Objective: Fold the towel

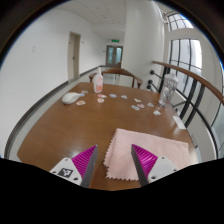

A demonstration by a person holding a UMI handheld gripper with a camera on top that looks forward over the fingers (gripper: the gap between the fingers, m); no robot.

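A pale pink towel (pixel 150 150) with a zigzag edge lies flat on the brown wooden table (pixel 80 125), just ahead of my fingers and reaching to the right. My gripper (pixel 113 160) is open above the table, its magenta pads (pixel 84 160) wide apart. The towel's near left corner shows between the fingers, and nothing is held. The right finger overlaps the towel's near edge.
A pink bottle (pixel 98 83) and a white object (pixel 71 97) stand at the table's far end. Several small white pieces (pixel 137 103) are scattered across the far middle. Wooden chair backs (pixel 185 80) and a window lie to the right.
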